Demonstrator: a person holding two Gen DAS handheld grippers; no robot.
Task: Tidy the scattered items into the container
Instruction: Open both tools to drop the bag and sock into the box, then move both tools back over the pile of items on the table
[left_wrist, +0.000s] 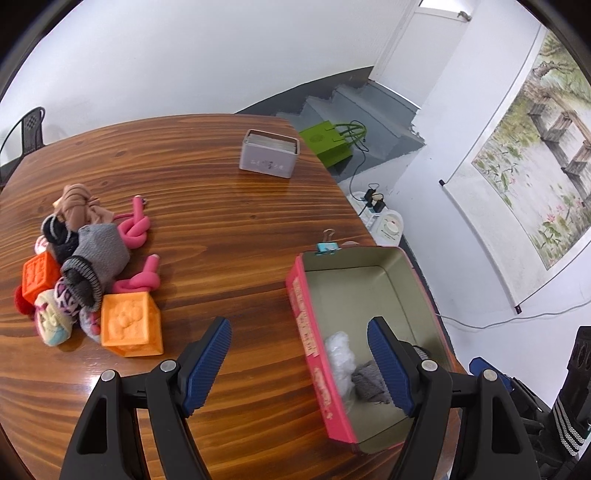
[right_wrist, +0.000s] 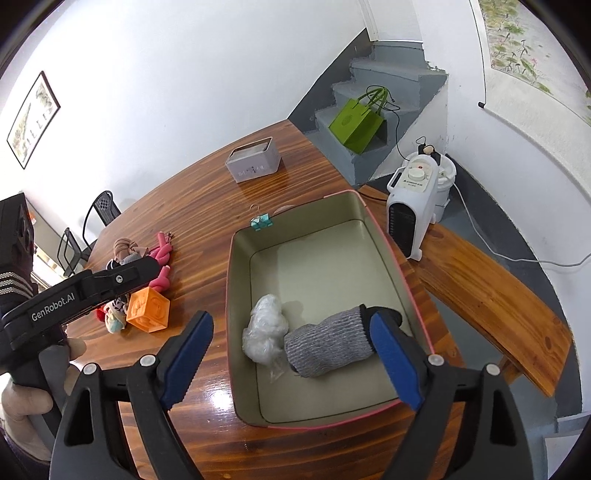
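A pink tin box (left_wrist: 306, 325) (right_wrist: 236, 295) stands open on the wooden table. In it lie a crumpled clear plastic bag (right_wrist: 264, 328) (left_wrist: 340, 354) and a grey sock (right_wrist: 328, 341) (left_wrist: 369, 380). A pile of scattered items lies to the left: an orange cube (left_wrist: 131, 325) (right_wrist: 147, 310), a second orange cube (left_wrist: 37, 275), a grey sock (left_wrist: 99, 254), pink knotted ropes (left_wrist: 135, 230) and small soft toys. My left gripper (left_wrist: 299, 365) is open and empty over the box's left wall. My right gripper (right_wrist: 291, 365) is open and empty above the box's near end.
A grey card box (left_wrist: 269, 154) (right_wrist: 254, 159) stands at the table's far side. A teal binder clip (left_wrist: 327, 246) (right_wrist: 261, 221) lies behind the tin. A wooden bench (right_wrist: 487, 291) with a white heater (right_wrist: 413, 206) runs along the right. A green bag (right_wrist: 356, 123) is on the stairs.
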